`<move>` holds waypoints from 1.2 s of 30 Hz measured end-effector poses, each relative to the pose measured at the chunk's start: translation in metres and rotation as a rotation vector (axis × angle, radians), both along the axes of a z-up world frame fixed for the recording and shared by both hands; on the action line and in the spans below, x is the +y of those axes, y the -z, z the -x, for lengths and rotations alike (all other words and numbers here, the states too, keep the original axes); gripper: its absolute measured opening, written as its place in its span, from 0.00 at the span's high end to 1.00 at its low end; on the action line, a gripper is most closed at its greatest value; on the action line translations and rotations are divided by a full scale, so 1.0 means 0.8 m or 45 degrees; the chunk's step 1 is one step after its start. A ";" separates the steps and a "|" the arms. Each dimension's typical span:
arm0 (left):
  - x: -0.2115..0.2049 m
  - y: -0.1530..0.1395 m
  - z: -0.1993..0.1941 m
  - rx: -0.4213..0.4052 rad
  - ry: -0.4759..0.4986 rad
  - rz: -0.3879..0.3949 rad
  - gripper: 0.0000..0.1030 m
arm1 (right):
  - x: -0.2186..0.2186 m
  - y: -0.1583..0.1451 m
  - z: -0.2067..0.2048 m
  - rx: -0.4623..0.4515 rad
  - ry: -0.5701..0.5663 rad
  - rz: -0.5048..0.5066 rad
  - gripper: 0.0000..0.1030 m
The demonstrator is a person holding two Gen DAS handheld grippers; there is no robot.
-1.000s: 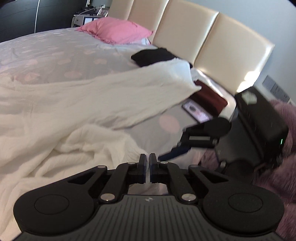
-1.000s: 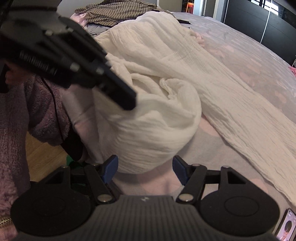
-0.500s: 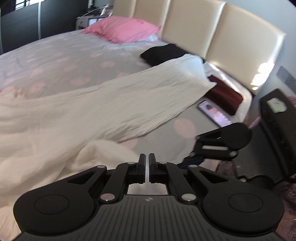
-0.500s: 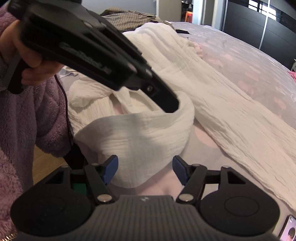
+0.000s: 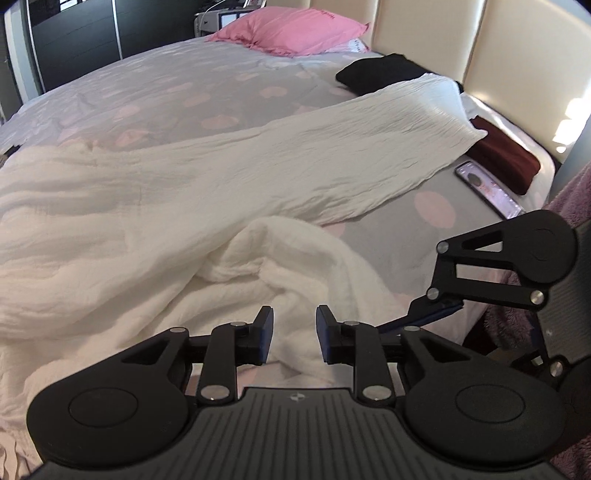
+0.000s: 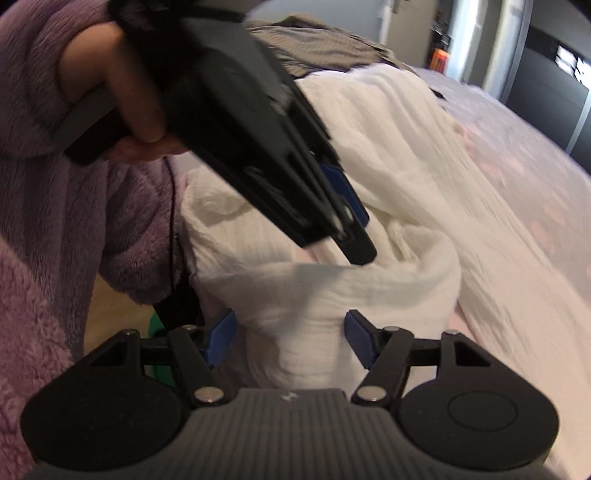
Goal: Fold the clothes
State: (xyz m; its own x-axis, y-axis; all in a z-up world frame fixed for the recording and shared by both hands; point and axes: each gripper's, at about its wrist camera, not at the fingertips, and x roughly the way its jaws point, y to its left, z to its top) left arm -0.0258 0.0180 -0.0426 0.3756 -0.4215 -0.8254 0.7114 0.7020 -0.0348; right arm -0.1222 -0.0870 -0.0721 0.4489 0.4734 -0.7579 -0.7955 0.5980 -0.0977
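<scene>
So the bed (image 5: 207, 85) has a grey cover with pink spots. A long crinkly white garment (image 5: 221, 177) runs across it, bunched up at the near edge. Up by the headboard there's a pink pillow (image 5: 291, 29), a black folded item (image 5: 380, 72), a dark red cloth (image 5: 506, 158) and a phone (image 5: 487, 188) near that side edge.

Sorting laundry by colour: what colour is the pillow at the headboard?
Pink, plain. The pillow shows best in the left wrist view.

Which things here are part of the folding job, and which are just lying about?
Job: white garment, left claw, right claw.
Lying about: pink pillow, black clothing, dark red cloth, phone, striped garment.
</scene>
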 end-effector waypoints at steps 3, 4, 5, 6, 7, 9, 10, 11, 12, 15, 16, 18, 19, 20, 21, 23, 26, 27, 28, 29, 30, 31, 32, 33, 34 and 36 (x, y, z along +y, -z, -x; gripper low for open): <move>0.005 0.004 0.000 0.001 -0.021 -0.028 0.78 | 0.016 0.007 0.001 -0.038 -0.053 0.070 0.29; 0.007 0.004 0.001 -0.002 -0.024 -0.031 0.78 | 0.020 0.010 0.001 -0.047 -0.064 0.095 0.30; 0.008 0.004 0.001 -0.005 -0.026 -0.029 0.78 | 0.024 0.014 0.000 -0.053 -0.070 0.122 0.32; 0.010 0.003 0.001 -0.008 -0.030 -0.025 0.78 | 0.026 0.017 -0.002 -0.058 -0.071 0.147 0.34; 0.011 0.002 0.001 -0.011 -0.035 -0.020 0.78 | 0.028 0.021 -0.004 -0.064 -0.070 0.171 0.48; 0.014 -0.001 0.001 -0.019 -0.049 -0.014 0.77 | 0.027 0.024 -0.007 -0.063 -0.060 0.201 0.73; 0.016 -0.001 0.001 -0.020 -0.057 -0.011 0.77 | 0.025 0.025 -0.008 -0.061 -0.053 0.214 0.77; 0.017 -0.002 0.001 -0.020 -0.064 -0.008 0.77 | 0.022 0.024 -0.010 -0.056 -0.042 0.217 0.82; 0.019 -0.002 0.001 -0.021 -0.072 -0.006 0.77 | 0.016 0.021 -0.012 -0.048 -0.027 0.213 0.84; 0.024 -0.003 0.000 -0.026 -0.098 0.000 0.77 | -0.002 0.013 -0.014 -0.059 0.025 0.210 0.88; 0.025 -0.002 -0.001 -0.027 -0.105 -0.001 0.77 | -0.009 0.010 -0.015 -0.068 0.046 0.212 0.89; 0.026 -0.001 -0.001 -0.027 -0.118 -0.007 0.77 | -0.025 0.004 -0.020 -0.069 0.111 0.204 0.89; 0.026 -0.001 -0.002 -0.027 -0.122 -0.011 0.77 | -0.034 0.001 -0.024 -0.066 0.153 0.201 0.89; 0.026 0.000 -0.002 -0.028 -0.124 -0.014 0.77 | -0.043 -0.002 -0.028 -0.067 0.195 0.201 0.90; 0.026 0.000 -0.002 -0.028 -0.124 -0.015 0.77 | -0.053 -0.004 -0.033 -0.068 0.242 0.202 0.90; 0.025 0.000 -0.002 -0.028 -0.117 -0.014 0.77 | -0.073 -0.008 -0.046 -0.070 0.357 0.204 0.90; 0.022 0.001 -0.001 -0.029 -0.097 -0.019 0.77 | -0.100 -0.011 -0.066 -0.063 0.544 0.210 0.90; 0.021 0.002 0.000 -0.028 -0.090 -0.022 0.77 | -0.109 -0.011 -0.072 -0.055 0.597 0.213 0.90; 0.020 0.002 0.000 -0.025 -0.082 -0.024 0.77 | -0.116 -0.009 -0.077 -0.048 0.645 0.217 0.90; 0.019 0.003 0.001 -0.016 -0.069 -0.023 0.77 | -0.122 -0.008 -0.080 -0.039 0.674 0.218 0.89; 0.018 0.004 0.001 0.001 -0.049 -0.017 0.76 | -0.125 -0.007 -0.082 -0.030 0.690 0.217 0.89; 0.016 0.006 0.003 0.029 -0.023 -0.003 0.76 | -0.127 -0.007 -0.082 -0.029 0.696 0.221 0.87; 0.015 0.007 0.005 0.059 0.008 0.015 0.75 | -0.126 -0.007 -0.081 -0.034 0.692 0.228 0.84; 0.012 0.008 0.008 0.083 0.044 0.031 0.72 | -0.125 -0.007 -0.079 -0.039 0.689 0.236 0.82; 0.009 0.009 0.013 0.096 0.084 0.040 0.70 | -0.123 -0.006 -0.076 -0.049 0.684 0.246 0.79; 0.001 0.011 0.026 0.090 0.162 0.032 0.56 | -0.122 -0.007 -0.073 -0.065 0.681 0.253 0.72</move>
